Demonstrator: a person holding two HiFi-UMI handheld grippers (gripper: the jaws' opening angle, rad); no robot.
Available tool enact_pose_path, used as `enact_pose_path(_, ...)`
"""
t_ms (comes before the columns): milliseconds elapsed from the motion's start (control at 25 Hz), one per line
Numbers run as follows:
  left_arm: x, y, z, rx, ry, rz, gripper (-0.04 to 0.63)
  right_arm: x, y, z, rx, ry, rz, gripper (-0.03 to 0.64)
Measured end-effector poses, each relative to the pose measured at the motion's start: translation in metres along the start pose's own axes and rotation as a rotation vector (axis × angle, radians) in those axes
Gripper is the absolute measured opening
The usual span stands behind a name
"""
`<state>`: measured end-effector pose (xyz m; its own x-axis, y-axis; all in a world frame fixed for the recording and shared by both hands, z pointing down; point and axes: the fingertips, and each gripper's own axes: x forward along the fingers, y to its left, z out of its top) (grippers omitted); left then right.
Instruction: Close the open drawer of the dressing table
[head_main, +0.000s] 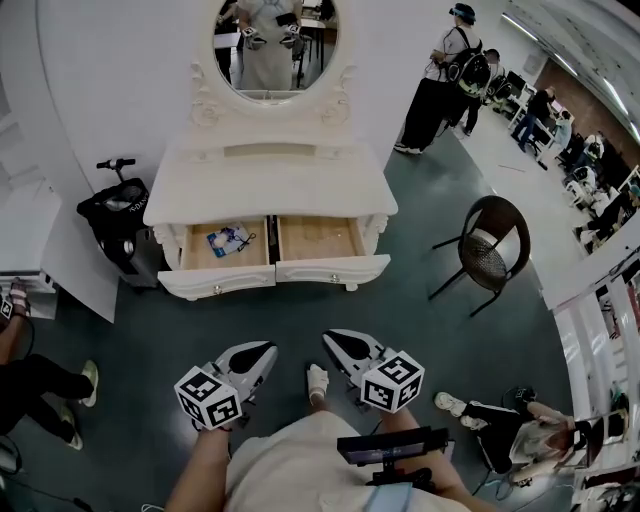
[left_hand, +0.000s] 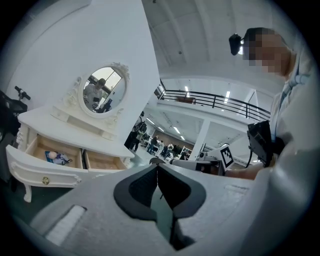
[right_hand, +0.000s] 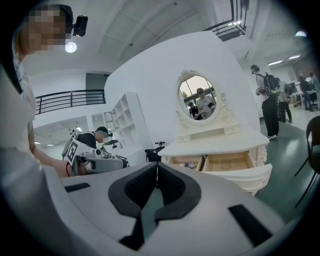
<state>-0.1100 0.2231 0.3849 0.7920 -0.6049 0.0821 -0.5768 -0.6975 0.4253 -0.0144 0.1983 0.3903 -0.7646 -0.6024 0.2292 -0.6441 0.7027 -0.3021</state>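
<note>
white dressing table (head_main: 270, 185) stands against the wall, both drawers pulled out: left drawer (head_main: 218, 283) containing a small blue packet (head_main: 228, 240), right drawer (head_main: 332, 268) beside it. left hand-held gripper (head_main: 262, 351) and right hand-held gripper (head_main: 334, 341) are well short of the drawers, each with jaws pressed together, gripping nothing.

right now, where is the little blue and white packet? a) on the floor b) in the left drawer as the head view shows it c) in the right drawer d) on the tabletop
b: in the head view the packet lies inside the left drawer of the dressing table, while the right drawer shows only bare wood.
</note>
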Motion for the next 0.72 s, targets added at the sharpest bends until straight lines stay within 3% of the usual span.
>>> enact_pose_path(720, 0.08, 0.071, 0.018, -0.042, 0.004, 0.03, 0.009, 0.052, -0.101, 0.011, 0.034, 0.06, -0.009, 0.015)
